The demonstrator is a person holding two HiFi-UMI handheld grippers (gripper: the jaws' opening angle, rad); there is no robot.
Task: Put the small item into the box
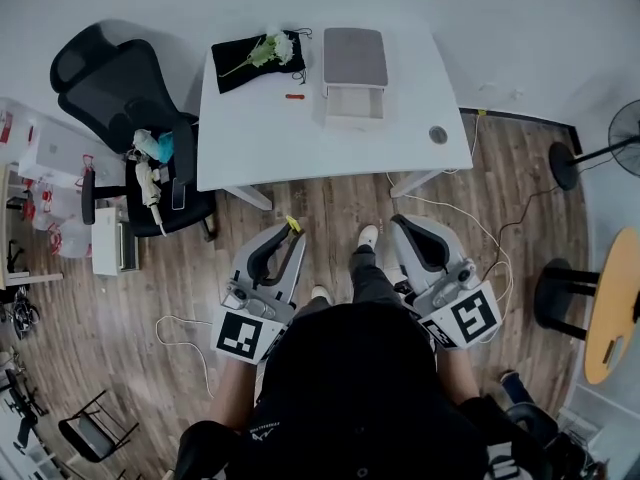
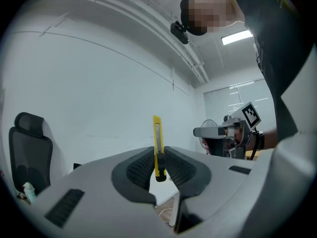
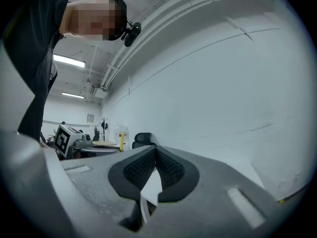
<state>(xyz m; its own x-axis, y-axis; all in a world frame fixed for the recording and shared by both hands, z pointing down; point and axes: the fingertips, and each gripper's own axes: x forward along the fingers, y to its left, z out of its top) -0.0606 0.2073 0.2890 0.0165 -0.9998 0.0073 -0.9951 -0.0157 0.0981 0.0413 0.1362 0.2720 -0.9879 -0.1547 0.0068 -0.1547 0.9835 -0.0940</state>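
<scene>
Fingers (image 2: pixel 140 166) on left gripper (image 2: pixel 158 155) pinch a slim yellow utility knife (image 2: pixel 157 133) by its end, right gripper (image 3: pixel 155 155) closed empty; knife could pivot loose.

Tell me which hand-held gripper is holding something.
The left hand-held gripper: its jaws clamp a yellow knife. The right hand-held gripper is shut and empty.

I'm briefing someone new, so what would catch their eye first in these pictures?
The slim yellow utility knife clamped in the left hand-held gripper, sticking out past the jaws, low before the person. Ahead, on the white table, stands a grey-topped white box with its drawer apparently pulled out.
</scene>
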